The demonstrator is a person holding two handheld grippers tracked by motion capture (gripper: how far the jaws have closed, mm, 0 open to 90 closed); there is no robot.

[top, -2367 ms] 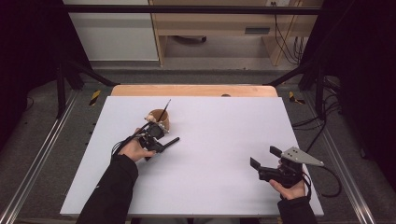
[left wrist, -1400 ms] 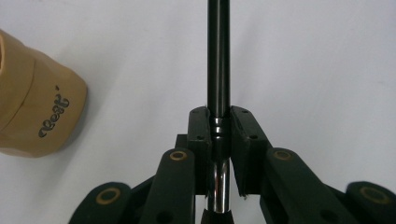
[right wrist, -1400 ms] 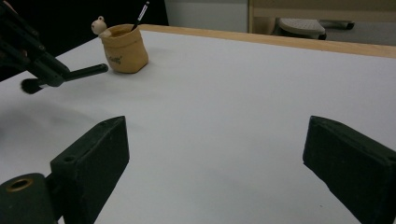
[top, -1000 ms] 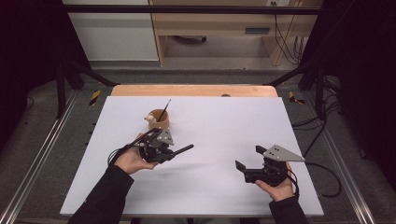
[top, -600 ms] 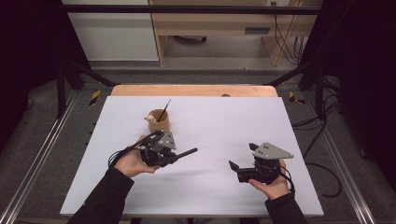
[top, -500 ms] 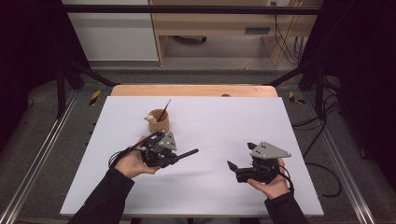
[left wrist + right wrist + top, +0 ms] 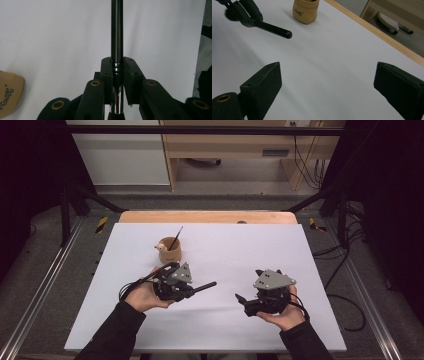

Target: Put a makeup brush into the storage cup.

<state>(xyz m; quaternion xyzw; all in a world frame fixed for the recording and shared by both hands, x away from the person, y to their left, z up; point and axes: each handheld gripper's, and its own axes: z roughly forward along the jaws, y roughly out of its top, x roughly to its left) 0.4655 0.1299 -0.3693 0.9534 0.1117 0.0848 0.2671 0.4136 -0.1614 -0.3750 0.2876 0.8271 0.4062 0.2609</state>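
My left gripper (image 7: 189, 289) (image 7: 117, 62) is shut on a black rod (image 7: 205, 286) (image 7: 117, 30) with a shiny metal band near the pads. The rod lies nearly level and points right, toward the other hand. A tan cup (image 7: 170, 251) (image 7: 305, 10) (image 7: 8, 92) with a thin stick (image 7: 175, 239) standing in it sits just beyond my left hand. My right gripper (image 7: 243, 304) (image 7: 328, 80) is open, held above the white sheet with nothing between its jaws. It faces the rod's blunt tip (image 7: 286, 34) and the left gripper (image 7: 249, 15).
The white sheet (image 7: 220, 255) covers the table, with a wooden strip (image 7: 207, 216) along the far edge. Cables (image 7: 345, 300) trail off the right side. Metal rails and dark frame posts flank the table; a shelf unit stands behind.
My right hand has come left toward the middle and risen a little. My left hand has drawn back from the cup toward the front with the rod and then held still.
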